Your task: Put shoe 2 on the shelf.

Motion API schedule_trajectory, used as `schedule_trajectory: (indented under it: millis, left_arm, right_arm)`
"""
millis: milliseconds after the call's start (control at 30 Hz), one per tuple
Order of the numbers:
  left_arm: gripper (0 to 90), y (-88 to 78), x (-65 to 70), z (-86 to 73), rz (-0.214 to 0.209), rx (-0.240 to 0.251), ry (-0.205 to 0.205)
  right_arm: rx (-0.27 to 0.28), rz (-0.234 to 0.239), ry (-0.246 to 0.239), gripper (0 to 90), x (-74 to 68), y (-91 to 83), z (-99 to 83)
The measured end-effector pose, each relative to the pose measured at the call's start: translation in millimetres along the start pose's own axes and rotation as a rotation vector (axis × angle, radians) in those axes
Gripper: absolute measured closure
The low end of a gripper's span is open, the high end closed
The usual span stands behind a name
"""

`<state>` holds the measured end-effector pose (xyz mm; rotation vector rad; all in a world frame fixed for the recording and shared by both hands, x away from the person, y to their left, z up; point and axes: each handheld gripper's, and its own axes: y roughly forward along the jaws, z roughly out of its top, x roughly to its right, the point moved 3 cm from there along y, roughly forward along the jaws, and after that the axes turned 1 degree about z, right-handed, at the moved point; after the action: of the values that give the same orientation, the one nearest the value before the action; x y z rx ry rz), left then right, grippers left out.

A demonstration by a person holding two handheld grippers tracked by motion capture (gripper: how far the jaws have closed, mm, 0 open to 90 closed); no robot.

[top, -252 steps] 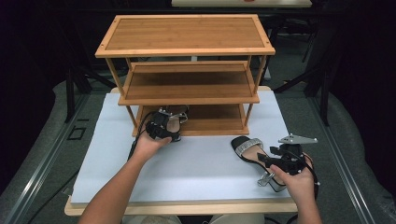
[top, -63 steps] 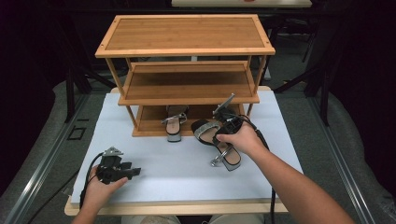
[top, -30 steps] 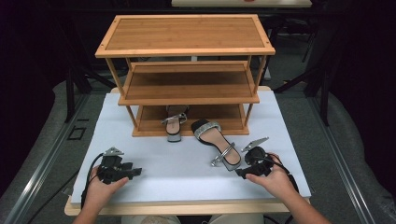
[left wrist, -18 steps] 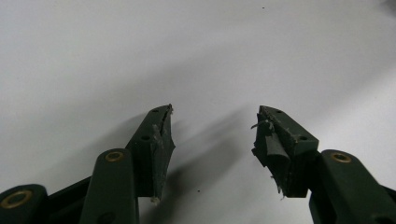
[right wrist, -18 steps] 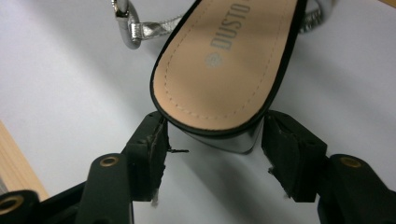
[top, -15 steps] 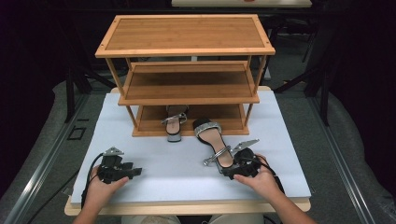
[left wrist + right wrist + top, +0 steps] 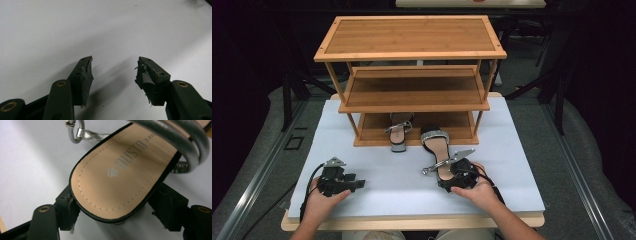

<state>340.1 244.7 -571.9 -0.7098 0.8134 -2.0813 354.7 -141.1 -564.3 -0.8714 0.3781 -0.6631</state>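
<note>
Silver-strapped sandal (image 7: pixel 438 147) flat on white table (image 7: pixel 377 170), toe near wooden rack (image 7: pixel 412 50), heel end between right gripper (image 7: pixel 448 174) jaws just opened wide, unclamped; probably light, stiff-soled, floppy-strapped, best gripped across the heel's sole edges.

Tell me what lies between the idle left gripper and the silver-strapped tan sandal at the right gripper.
Bare white tabletop, in the high view: nothing lies between the left gripper and the sandal.
</note>
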Motion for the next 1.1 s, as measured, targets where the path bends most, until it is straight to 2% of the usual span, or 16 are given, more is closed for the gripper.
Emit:
schedule_trajectory:
  millis: [200, 400, 433, 467, 500, 533, 600, 633, 667, 700, 767, 800, 833, 867, 900, 1100]
  left_arm:
    - [45.7, 0.1, 0.3, -0.2, -0.001, 0.003, 0.0]
    - [45.6, -1.1, -0.7, 0.0, -0.005, 0.002, 0.004]
    - [45.7, -1.0, -1.0, 0.0, -0.005, 0.001, 0.005]
    - [45.7, -1.0, -0.9, 0.0, -0.006, 0.0, 0.005]
    - [45.7, -1.0, -0.6, 0.1, -0.005, 0.001, 0.004]
    - [45.7, -1.1, -0.3, 0.2, -0.005, 0.003, 0.003]
    - [45.7, -1.6, -0.2, 0.4, -0.007, 0.005, 0.003]
    - [45.7, -1.7, -0.1, 0.4, -0.015, 0.009, -0.005]
    - [45.6, -1.7, -0.2, 0.6, -0.025, 0.015, -0.012]
    - [45.7, -1.9, -0.6, 0.7, -0.03, 0.018, -0.013]
    - [45.7, -2.0, -0.8, 0.8, -0.029, 0.016, -0.013]
    - [45.7, -1.8, -1.0, 0.7, -0.03, 0.016, -0.012]
    - [45.7, -1.7, -1.0, 0.5, -0.03, 0.014, -0.011]
    - [45.7, -1.8, -1.0, 0.3, -0.03, 0.013, -0.01]
    - [45.7, -1.9, -1.0, 0.1, -0.029, 0.013, -0.01]
    - [45.7, -1.3, -1.3, 0.0, -0.027, 0.014, -0.01]
  right_arm:
    - [-0.003, -0.007, -0.012, 28.9, -6.7, 2.8, 9.9]
    - [0.02, 0.003, 0.016, 29.2, 1.3, -2.2, 20.5]
    - [0.056, 0.068, 0.023, 29.3, 2.3, -0.9, 22.5]
    - [0.075, 0.097, 0.025, 29.4, 3.7, -0.2, 25.2]
    - [0.012, -0.019, 0.014, 29.4, 5.8, -3.5, 27.2]
    - [0.076, 0.088, 0.023, 29.4, 7.4, 1.4, 29.7]
    - [0.049, 0.037, 0.019, 29.5, 12.3, 2.3, 33.4]
    - [0.052, 0.038, 0.02, 29.5, 14.6, 3.4, 35.3]
    - [0.02, 0.004, 0.027, 29.5, 17.3, 1.7, 37.0]
    - [0.076, 0.093, 0.042, 29.6, 19.0, 5.5, 39.5]
    - [0.035, 0.005, 0.037, 29.7, 22.4, 3.1, 44.5]
    - [0.052, 0.007, 0.038, 29.8, 24.0, 4.4, 47.4]
    - [0.082, 0.083, 0.049, 29.8, 25.4, 6.6, 49.6]
    - [0.042, -0.008, 0.043, 29.8, 27.2, 5.8, 50.8]
    - [0.061, 0.045, 0.041, 29.8, 28.1, 8.6, 52.0]
    - [0.056, 0.043, 0.041, 29.9, 36.3, 14.8, 60.5]
